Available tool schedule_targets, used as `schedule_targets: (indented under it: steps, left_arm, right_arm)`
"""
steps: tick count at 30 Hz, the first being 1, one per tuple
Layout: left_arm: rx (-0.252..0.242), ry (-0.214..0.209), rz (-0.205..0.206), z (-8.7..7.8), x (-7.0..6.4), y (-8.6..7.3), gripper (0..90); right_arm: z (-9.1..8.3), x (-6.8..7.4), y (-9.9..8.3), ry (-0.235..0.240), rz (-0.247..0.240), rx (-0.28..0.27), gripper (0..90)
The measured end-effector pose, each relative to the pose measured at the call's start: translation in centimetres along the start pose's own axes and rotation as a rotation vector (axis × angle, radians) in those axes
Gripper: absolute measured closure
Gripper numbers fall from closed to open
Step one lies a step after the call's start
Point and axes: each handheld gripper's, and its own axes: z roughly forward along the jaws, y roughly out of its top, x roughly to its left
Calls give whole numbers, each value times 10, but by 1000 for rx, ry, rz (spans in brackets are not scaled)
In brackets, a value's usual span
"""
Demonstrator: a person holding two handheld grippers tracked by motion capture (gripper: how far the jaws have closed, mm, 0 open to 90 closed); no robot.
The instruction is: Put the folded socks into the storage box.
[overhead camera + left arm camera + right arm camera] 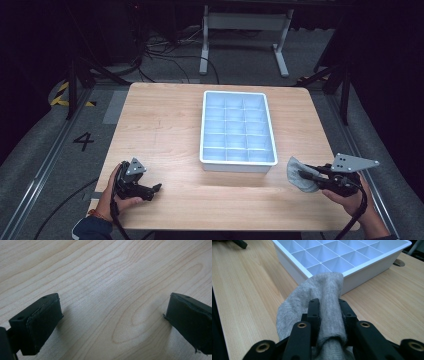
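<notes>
Right gripper [329, 305] fingers clamped on a grey sock [322, 290] bunched between them, its free end just short of the white compartment tray [372, 265]; left gripper [112, 317] fingers wide apart, bare worktop [100, 277] between them.
</notes>
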Motion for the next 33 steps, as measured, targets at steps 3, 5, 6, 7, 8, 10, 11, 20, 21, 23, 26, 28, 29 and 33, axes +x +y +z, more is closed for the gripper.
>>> schedule_targets:
  steps: [3, 5, 6, 7, 8, 10, 11, 20, 21, 23, 26, 28, 29, 33]
  left_arm:
    - [0, 0, 0, 0, 0, 0, 7]
    - [0, 0, 0, 0, 0, 0, 7]
    - [0, 0, 0, 0, 0, 0, 7]
    - [0, 0, 0, 0, 0, 0, 7]
    - [0, 0, 0, 0, 0, 0, 7]
    - [0, 0, 0, 0, 0, 0, 7]
    - [0, 0, 0, 0, 0, 0, 7]
    - [0, 0, 0, 0, 0, 0, 7]
    - [0, 0, 0, 0, 0, 0, 7]
    - [0, 0, 0, 0, 0, 0, 7]
    - [0, 0, -1, 0, 0, 0, 7]
    - [0, 0, 0, 0, 0, 0, 7]
    - [0, 0, 0, 0, 0, 0, 7]
    - [0, 0, 0, 0, 0, 0, 7]
  right_arm:
    - [0, -2, 3, -1, -1, -4, 751]
    - [1, -3, 4, -3, -4, -9, 751]
    - [1, -3, 5, -2, 0, -7, 751]
    - [1, -3, 5, -2, 0, -7, 751]
    - [1, -4, 7, -5, -6, -8, 750]
    - [2, -4, 8, -7, -11, -10, 751]
    - [2, -5, 9, -6, -12, -9, 750]
    - [5, -8, 21, -5, -25, -9, 750]
    - [6, -8, 23, -9, -27, -12, 751]
    - [6, -9, 25, -8, -28, -13, 751]
    - [7, -11, 31, -15, -32, -17, 750]
    - [7, -11, 36, -17, -39, -20, 750]
    - [8, -12, 38, -20, -47, -21, 751]
    - [10, -13, 46, -19, -55, -21, 751]
